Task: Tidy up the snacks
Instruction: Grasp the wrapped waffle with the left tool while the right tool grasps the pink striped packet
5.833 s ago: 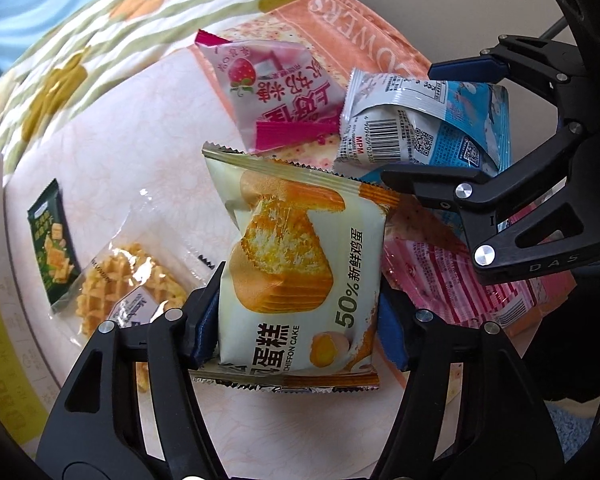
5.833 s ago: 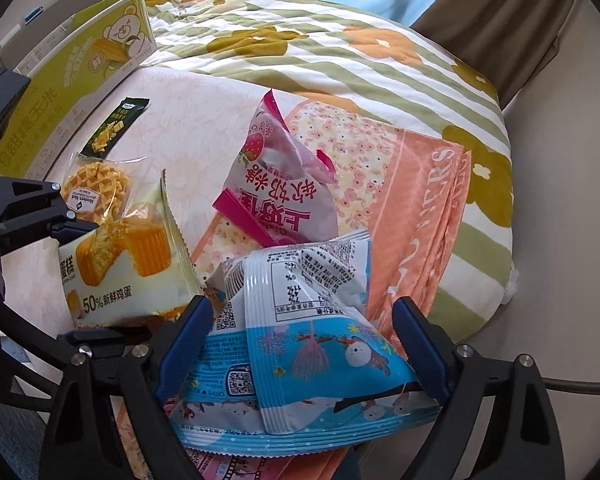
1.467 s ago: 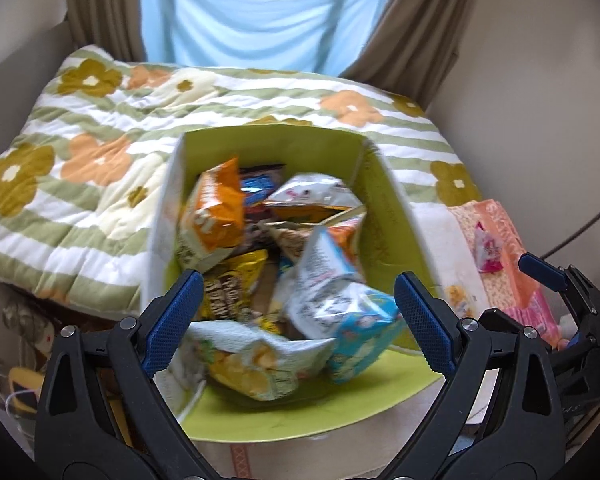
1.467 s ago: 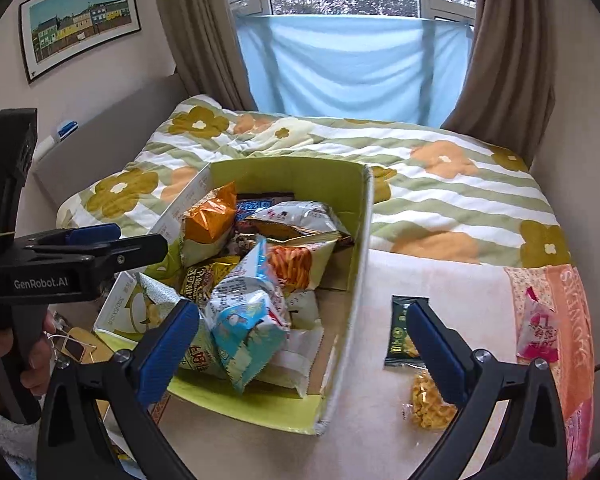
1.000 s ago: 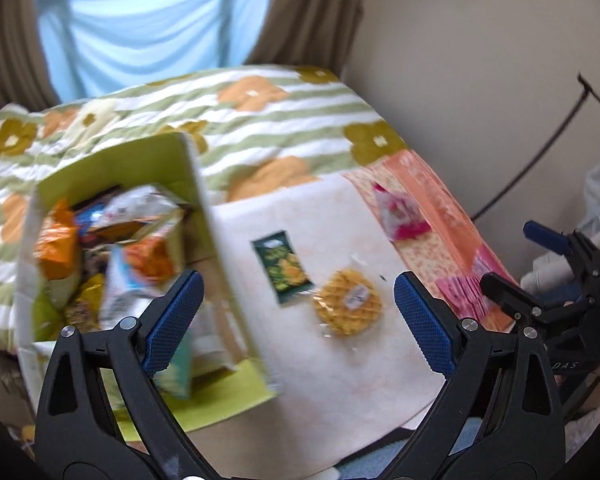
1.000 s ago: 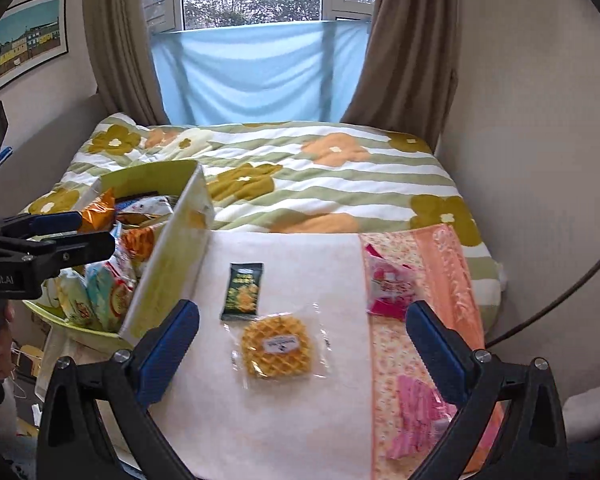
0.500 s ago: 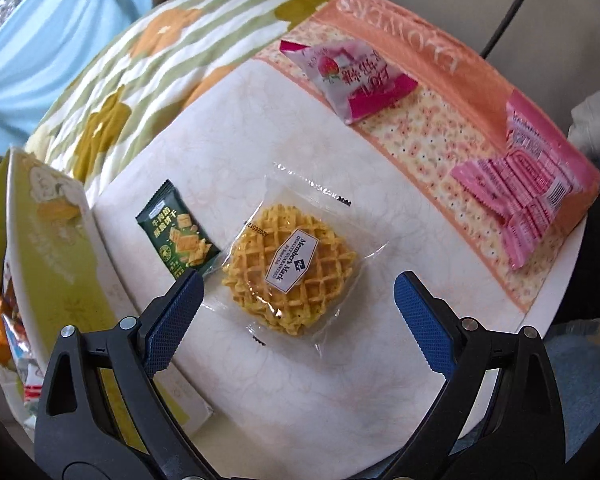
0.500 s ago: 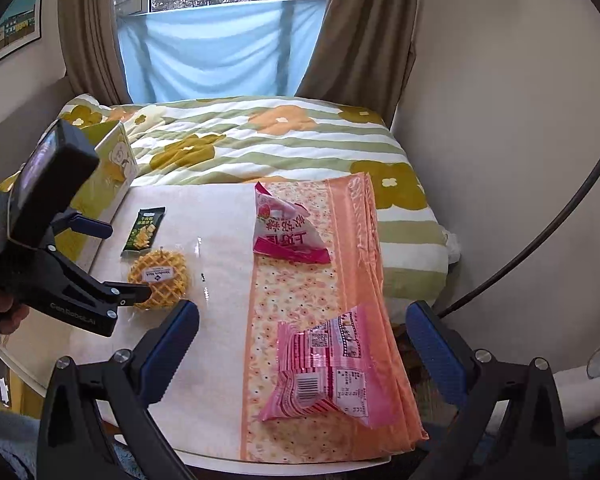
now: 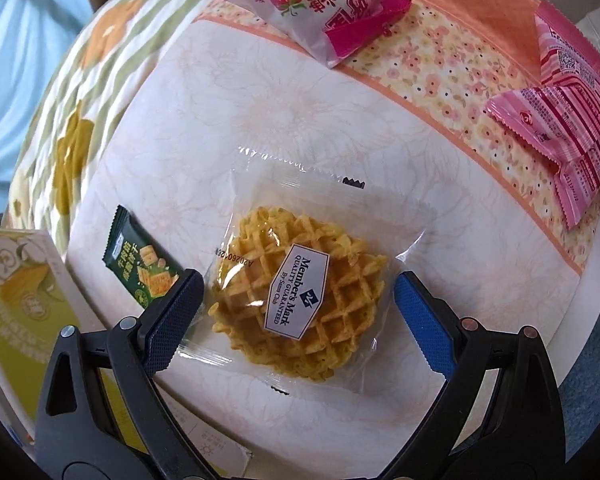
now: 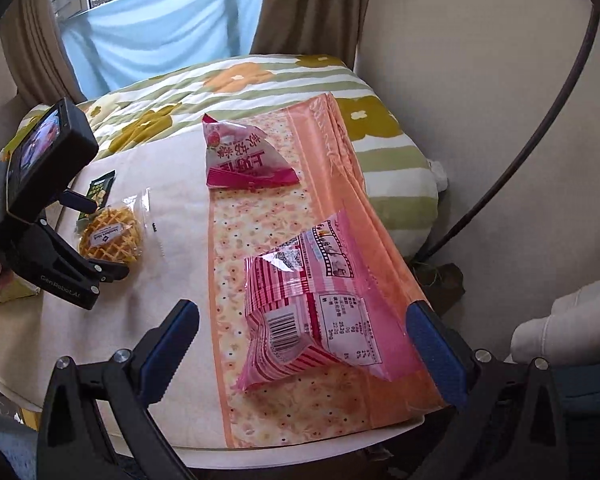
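My left gripper [image 9: 296, 320] is open, its blue pads either side of a clear-wrapped waffle [image 9: 300, 300] on the white table [image 9: 260, 120]; it also shows in the right wrist view [image 10: 110, 236]. A small dark green cracker packet [image 9: 140, 268] lies just left of it. My right gripper [image 10: 304, 344] is open around a pink striped snack bag [image 10: 320, 308] lying on the orange floral cloth [image 10: 340, 208]. A pink strawberry pouch [image 10: 244, 160] lies farther back; it also shows in the left wrist view [image 9: 312, 8].
The yellow-green snack box [image 9: 16, 300] stands at the table's left edge. A bed with a flowered striped quilt [image 10: 260, 80] lies behind the table. A beige wall and a dark cable [image 10: 540, 120] are to the right.
Both grippers have dropped closer to the table. The left now straddles the waffle; the right now straddles the pink striped bag. Both stay open.
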